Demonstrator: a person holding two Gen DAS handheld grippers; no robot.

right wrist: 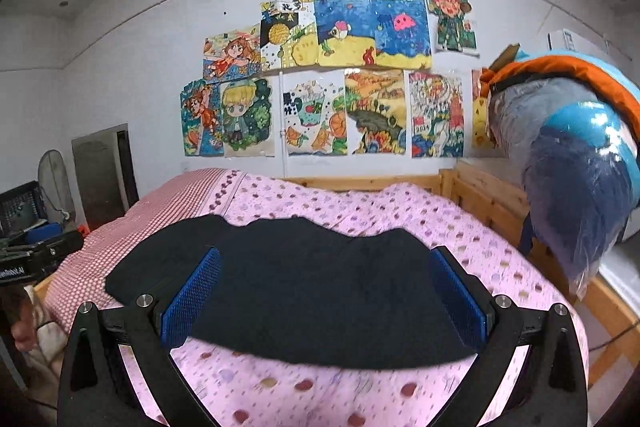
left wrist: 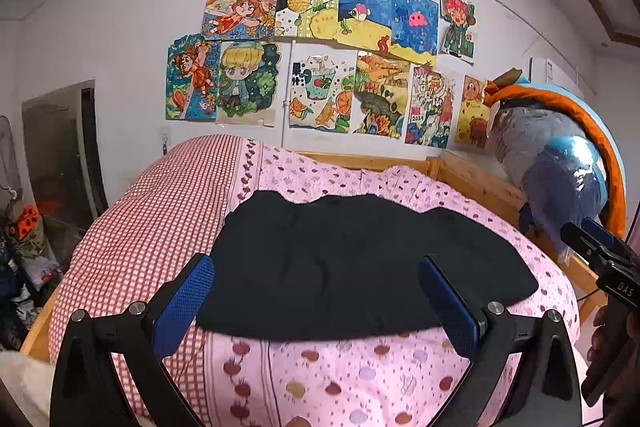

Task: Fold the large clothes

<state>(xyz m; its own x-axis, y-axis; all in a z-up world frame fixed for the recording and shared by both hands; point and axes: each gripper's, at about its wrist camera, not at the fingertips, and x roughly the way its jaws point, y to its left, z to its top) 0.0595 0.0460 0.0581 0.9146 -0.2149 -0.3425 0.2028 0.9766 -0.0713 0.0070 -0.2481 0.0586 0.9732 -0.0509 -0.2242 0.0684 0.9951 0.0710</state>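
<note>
- Two grippers are being held spread wide and empty: left gripper [left wrist: 316,291] and right gripper [right wrist: 324,291], both just short of the black garment's [left wrist: 360,267] near edge.
- The black garment is being kept flat mid-way across the pink bedspread [left wrist: 320,379], likely already folded partway.
- Near hem is probably being lined up for the next fold; the fabric is not yet being gripped.

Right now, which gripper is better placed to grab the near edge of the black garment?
Probably the right gripper: open, with the black garment filling the gap between its fingers. The left gripper, also open, sits toward the garment's left end.
</note>
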